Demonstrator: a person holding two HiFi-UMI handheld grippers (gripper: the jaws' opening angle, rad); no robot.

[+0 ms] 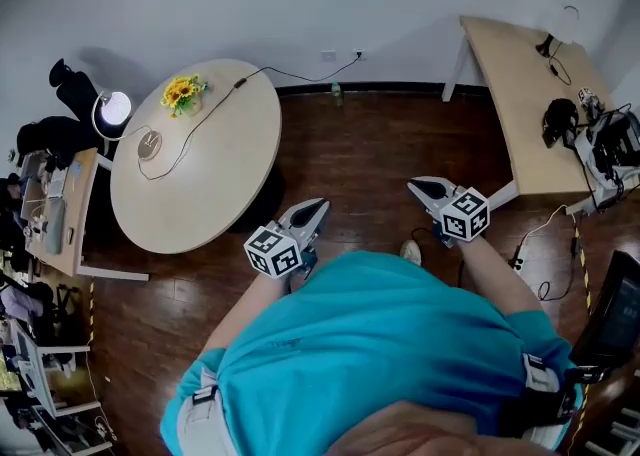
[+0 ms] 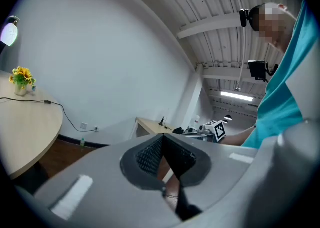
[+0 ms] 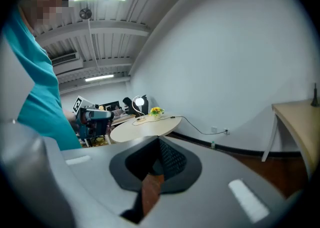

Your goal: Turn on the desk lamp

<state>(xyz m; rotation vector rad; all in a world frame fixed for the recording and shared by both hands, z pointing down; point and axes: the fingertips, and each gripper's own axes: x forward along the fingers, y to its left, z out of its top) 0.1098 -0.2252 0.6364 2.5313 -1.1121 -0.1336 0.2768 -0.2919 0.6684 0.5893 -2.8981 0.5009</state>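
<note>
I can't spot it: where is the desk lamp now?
In the head view, the desk lamp stands at the left edge of the round table, beside the yellow flowers.

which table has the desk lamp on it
The round table at left; its lamp stands near yellow flowers. The rectangular table holds dark gear only.

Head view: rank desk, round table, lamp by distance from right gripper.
1. Wooden desk, just right of the right gripper.
2. Round table, across the floor, left.
3. Desk lamp, at that table's far left edge.
</note>
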